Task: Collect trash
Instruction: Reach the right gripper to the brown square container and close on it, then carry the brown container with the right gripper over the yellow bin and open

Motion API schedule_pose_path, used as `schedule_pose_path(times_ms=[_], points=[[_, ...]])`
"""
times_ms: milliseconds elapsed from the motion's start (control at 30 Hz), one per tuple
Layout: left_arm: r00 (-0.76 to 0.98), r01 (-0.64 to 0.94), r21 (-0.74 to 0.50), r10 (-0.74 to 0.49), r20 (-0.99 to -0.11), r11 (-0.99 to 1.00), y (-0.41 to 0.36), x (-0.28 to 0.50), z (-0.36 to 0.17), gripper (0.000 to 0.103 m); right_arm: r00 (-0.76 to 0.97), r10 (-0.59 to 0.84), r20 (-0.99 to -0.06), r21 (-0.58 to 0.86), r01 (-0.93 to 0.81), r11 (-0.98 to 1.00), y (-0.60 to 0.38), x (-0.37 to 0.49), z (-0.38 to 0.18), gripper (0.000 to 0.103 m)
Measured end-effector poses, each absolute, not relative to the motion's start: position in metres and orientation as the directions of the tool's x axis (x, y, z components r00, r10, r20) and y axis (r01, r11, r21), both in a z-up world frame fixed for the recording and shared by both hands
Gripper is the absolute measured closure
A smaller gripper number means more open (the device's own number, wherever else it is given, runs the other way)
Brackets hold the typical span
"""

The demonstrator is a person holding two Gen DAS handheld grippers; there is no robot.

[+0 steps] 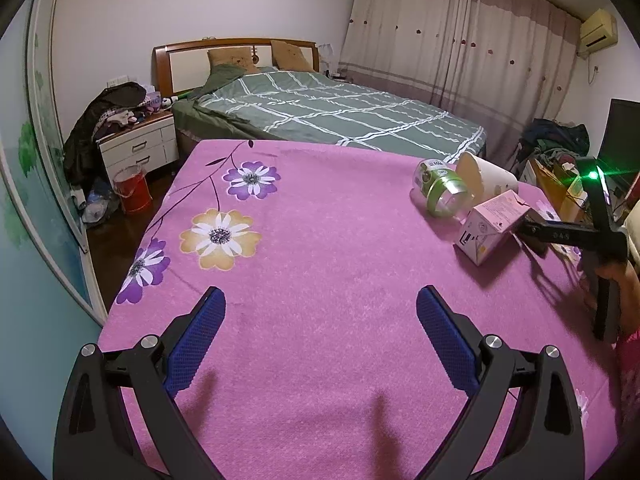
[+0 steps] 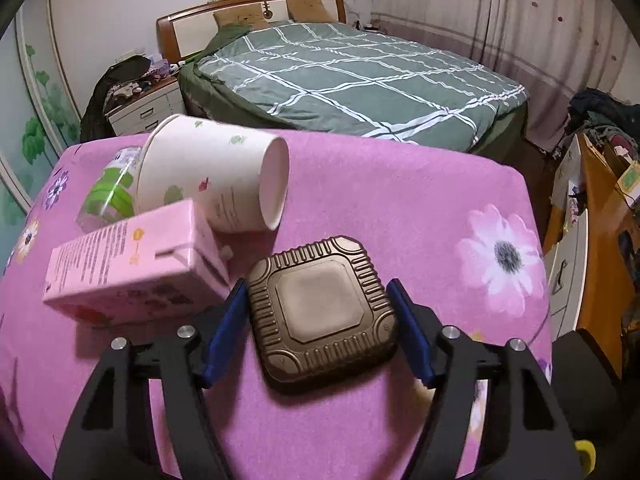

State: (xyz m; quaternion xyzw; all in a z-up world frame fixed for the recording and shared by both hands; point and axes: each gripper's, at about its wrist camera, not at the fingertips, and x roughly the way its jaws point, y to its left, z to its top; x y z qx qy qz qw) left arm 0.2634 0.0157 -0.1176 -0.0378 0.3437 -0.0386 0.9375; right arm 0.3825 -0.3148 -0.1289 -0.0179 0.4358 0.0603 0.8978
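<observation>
The print on the pink carton (image 2: 128,268) is too small to read.

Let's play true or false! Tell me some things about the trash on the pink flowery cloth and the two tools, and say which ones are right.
1. The right tool has its blue pads on both sides of the brown square container. True.
2. The left tool is holding the pink carton. False: the left tool is open and holds nothing; the pink carton lies far from it.
3. The white paper cup is standing upright. False: it lies on its side.
4. A clear bottle with a green label lies beside the paper cup. True.
5. The cloth is plain blue. False: it is pink with flowers.
</observation>
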Motion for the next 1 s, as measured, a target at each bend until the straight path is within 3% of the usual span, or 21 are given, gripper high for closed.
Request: schedule_pose_path(times_ms=[300, 633, 1000], points=[[0.762, 0.081, -0.085, -0.116, -0.638, 0.993, 0.008, 0.261, -0.117, 0.008, 0.631, 0.077, -0.772, 0.049, -0.061, 0.997, -0.337, 0.302, -0.11, 0.037], [0.747, 0.185, -0.066, -0.184, -0.639, 0.981, -0.017, 0.254, -0.116, 0.008, 0.638, -0.154, -0.755, 0.039, 0.278, 0.96, -0.437, 0.178, -0.107, 0.036], [0.691, 0.325, -0.054, -0.276, -0.669, 0.944, -0.063, 0.249, -0.107, 0.008, 0.559, -0.242, -0.793, 0.029, 0.432, 0.902, -0.51, 0.146, -0.138, 0.035]])
